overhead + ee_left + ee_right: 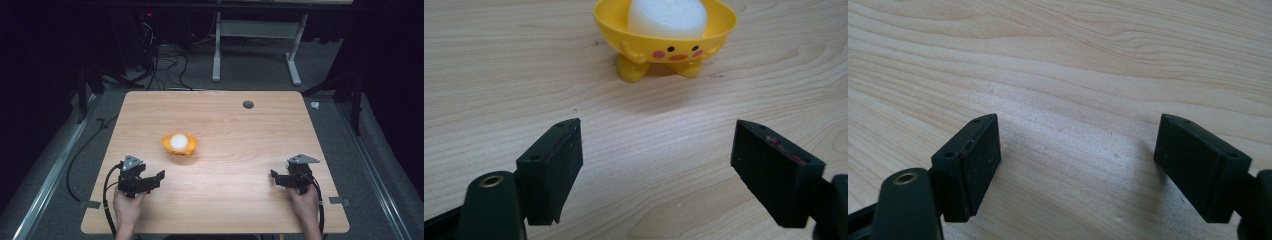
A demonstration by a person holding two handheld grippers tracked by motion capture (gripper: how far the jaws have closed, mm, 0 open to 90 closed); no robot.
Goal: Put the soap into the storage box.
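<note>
Nothing is grasped yet. My left gripper (150,179) and right gripper (280,179) rest on the desk (240,145), fingers (555,165) wide, empty. The yellow chick bowl (665,42) with its white lump (668,17) stands at my left gripper's twelve o'clock, untouched.

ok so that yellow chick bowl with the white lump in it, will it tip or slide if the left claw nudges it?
The yellow bowl probably tips easily: its wide body stands on small stubby feet. It looks like thin, glossy plastic, so likely light and apt to slide on the smooth wooden table. The white lump sits above the rim, seemingly loose, and may shift or fall out.
</note>
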